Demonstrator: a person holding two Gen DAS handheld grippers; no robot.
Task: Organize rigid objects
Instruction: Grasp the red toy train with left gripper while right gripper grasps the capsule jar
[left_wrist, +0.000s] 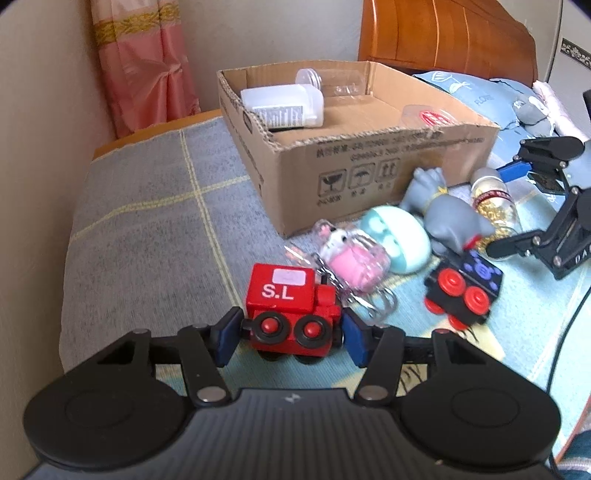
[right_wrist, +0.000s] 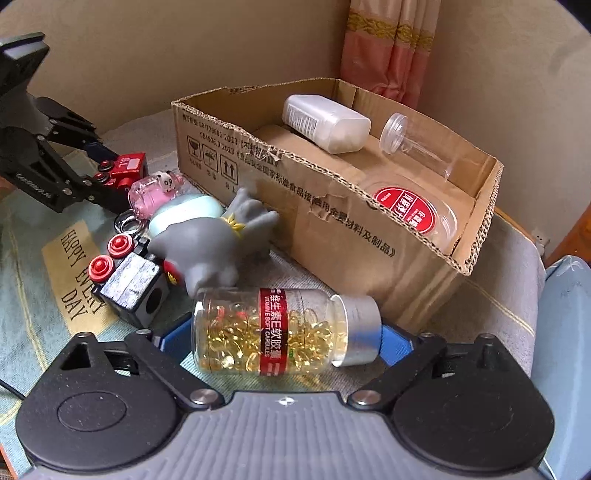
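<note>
both grippers are picking toys and bottles off the bed for the box.
left gripper (left_wrist: 290, 338) jaws are clamping on the red train (left_wrist: 291, 314); right gripper (right_wrist: 286, 341) jaws are standing wide around the pill bottle (right_wrist: 280, 330), grip unclear. next, each is needing a lift over the box (left_wrist: 369, 162) wall.

Reading "S.L" in white on the red toy train (left_wrist: 291, 314) between the left claw's pads, "VITAMIN E SOFT CAPSULES" on the bottle (right_wrist: 284, 332) between the right's, "HAPPY EVERY DAY" on the blanket (right_wrist: 74, 266) leftward.
</note>
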